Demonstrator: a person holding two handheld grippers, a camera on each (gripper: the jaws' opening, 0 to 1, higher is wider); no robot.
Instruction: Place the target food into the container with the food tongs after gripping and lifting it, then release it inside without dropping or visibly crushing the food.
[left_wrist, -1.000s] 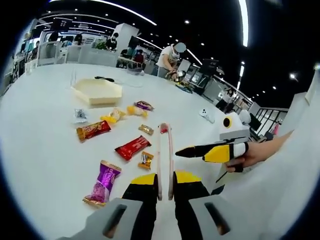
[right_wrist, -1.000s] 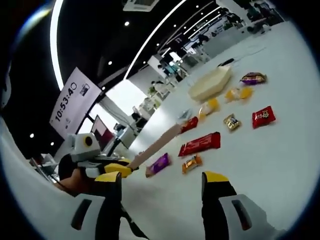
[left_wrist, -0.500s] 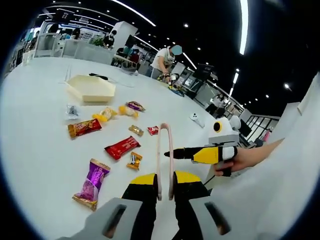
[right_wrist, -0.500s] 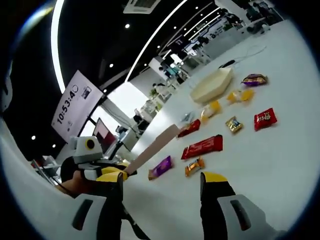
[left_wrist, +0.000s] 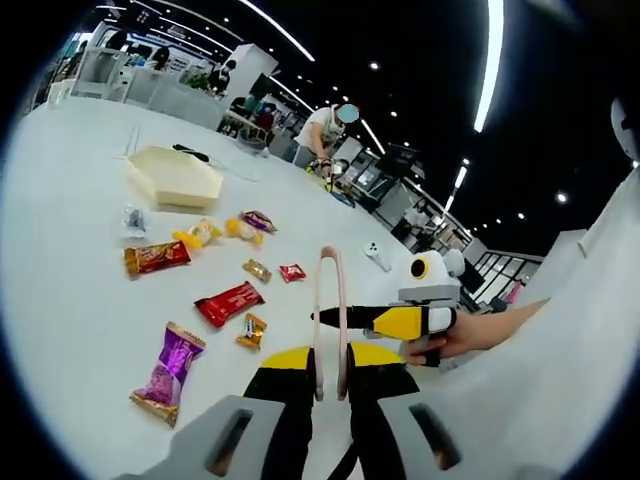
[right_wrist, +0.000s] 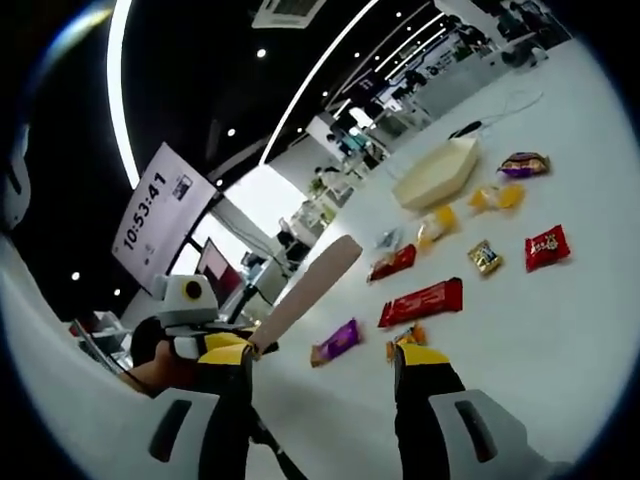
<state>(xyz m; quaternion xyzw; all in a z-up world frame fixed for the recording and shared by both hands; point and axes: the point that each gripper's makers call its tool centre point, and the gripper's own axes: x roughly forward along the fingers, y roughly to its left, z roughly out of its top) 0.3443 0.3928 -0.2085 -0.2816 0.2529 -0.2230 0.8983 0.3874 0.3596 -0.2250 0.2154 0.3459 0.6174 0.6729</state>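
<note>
tongs (left_wrist: 327, 305) in left claw (left_wrist: 328, 372), seemingly above table (left_wrist: 70, 300)

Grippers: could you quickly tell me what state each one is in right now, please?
Left gripper: shut on the tongs, which point out over the table.
Right gripper: open, holding nothing.

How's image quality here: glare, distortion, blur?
Left gripper view: strong fisheye curves the table; ceiling light strips blow out; snacks stay sharp, the tongs slightly soft. Right gripper view: horizon tilted steeply; bright window washed out; tongs a bit blurred.
</note>
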